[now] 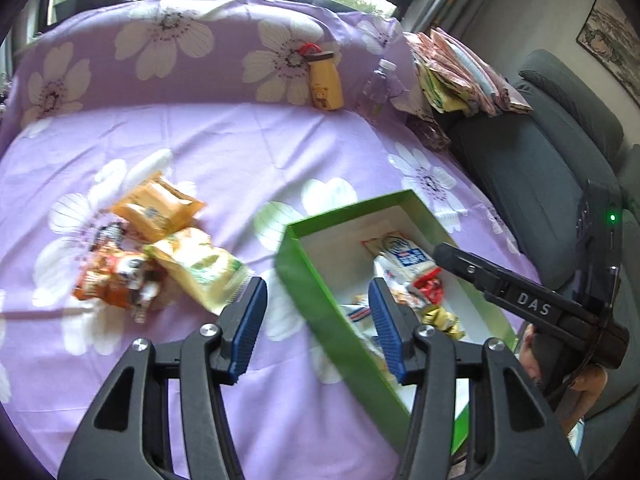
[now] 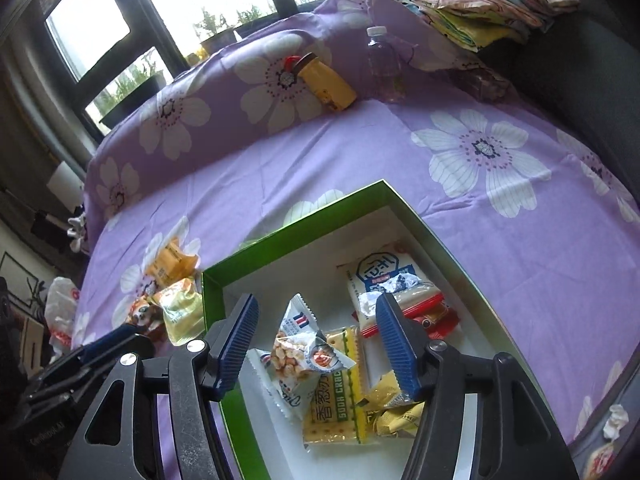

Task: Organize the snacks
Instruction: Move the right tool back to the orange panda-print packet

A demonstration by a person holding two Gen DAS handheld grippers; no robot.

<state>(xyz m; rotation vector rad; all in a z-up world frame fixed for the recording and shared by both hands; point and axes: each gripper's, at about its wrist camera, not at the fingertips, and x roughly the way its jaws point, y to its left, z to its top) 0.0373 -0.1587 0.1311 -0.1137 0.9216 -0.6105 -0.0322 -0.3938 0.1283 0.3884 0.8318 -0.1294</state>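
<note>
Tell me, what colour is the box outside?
Green outside, white inside. The box shows best in the right wrist view.

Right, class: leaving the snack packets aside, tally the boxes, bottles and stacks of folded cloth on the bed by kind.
Boxes: 1, the green box
Bottles: 2, the yellow bottle and the clear bottle
Stacks: 1, the stack of folded cloth
Total: 4
</note>
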